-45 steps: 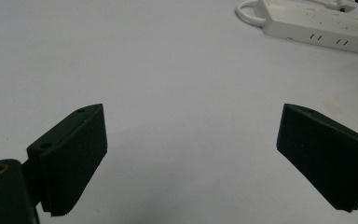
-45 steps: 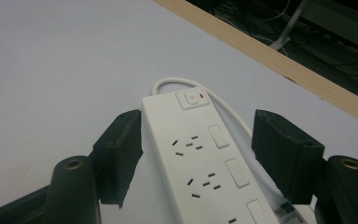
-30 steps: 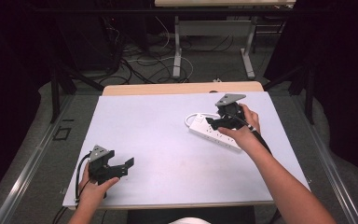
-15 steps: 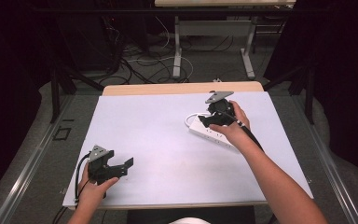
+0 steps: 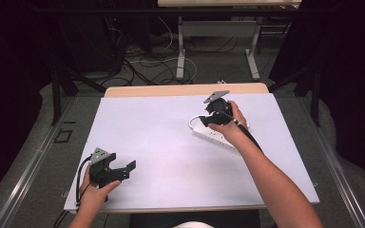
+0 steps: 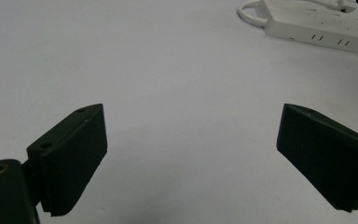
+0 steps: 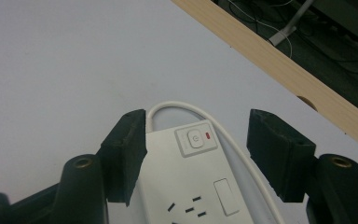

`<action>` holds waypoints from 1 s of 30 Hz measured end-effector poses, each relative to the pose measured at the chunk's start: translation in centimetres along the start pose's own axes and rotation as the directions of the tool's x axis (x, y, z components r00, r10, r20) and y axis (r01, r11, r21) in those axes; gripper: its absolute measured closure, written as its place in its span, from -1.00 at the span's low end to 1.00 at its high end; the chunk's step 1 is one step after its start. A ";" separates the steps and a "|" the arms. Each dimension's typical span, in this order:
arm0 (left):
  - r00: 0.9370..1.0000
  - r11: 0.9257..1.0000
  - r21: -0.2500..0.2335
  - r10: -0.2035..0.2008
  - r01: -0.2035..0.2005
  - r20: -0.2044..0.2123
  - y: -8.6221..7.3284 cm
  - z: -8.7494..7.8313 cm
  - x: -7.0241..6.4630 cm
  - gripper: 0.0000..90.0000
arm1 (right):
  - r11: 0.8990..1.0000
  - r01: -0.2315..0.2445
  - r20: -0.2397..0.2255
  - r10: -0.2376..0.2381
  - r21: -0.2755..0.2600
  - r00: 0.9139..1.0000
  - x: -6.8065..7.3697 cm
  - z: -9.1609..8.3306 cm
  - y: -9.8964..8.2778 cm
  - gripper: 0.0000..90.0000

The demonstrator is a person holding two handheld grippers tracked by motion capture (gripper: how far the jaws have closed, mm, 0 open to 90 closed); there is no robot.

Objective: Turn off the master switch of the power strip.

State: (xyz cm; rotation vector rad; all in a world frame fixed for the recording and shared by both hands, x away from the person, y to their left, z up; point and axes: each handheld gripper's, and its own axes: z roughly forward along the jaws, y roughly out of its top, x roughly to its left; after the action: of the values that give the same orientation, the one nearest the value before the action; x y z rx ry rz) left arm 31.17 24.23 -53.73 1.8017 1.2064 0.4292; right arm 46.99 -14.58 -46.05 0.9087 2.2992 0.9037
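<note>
Jaws of the right gripper [image 7: 196, 156] have been closing but stand parted astride the switch end of the white power strip [image 7: 193, 186] at the table's [image 5: 161, 128] far right. Probably light, rigid, slick plastic; grip its long sides. Its cord [image 7: 235, 154] loops alongside. Left gripper [image 6: 191, 154] waits spread wide, holding nothing.
</note>
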 end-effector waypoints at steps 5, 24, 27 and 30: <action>1.000 1.000 -0.003 -0.007 0.007 0.000 0.0 0.0 0.0 -0.81 | 1.000 -0.010 -0.006 0.010 0.017 1.000 -0.1 0.9 0.3 -0.18; 1.000 1.000 -0.006 -0.012 0.012 0.000 -0.1 -0.1 0.1 -0.81 | 0.982 -0.165 0.053 0.161 0.095 0.986 -1.6 3.1 0.1 0.00; 1.000 1.000 -0.006 -0.013 0.013 0.001 -0.1 -0.1 0.1 -0.81 | 0.972 -0.214 0.046 0.211 0.094 0.977 -2.1 3.3 0.0 0.00; 1.000 1.000 -0.004 -0.016 0.016 0.001 -0.1 -0.1 0.1 -0.81 | 0.964 -0.246 0.048 0.242 0.103 0.969 -2.5 3.5 -0.2 0.03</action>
State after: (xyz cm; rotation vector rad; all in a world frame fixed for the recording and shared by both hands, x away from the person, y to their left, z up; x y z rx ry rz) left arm 31.15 24.36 -53.78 1.7879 1.2174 0.4210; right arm 50.78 -15.10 -47.98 1.2673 2.2578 0.8600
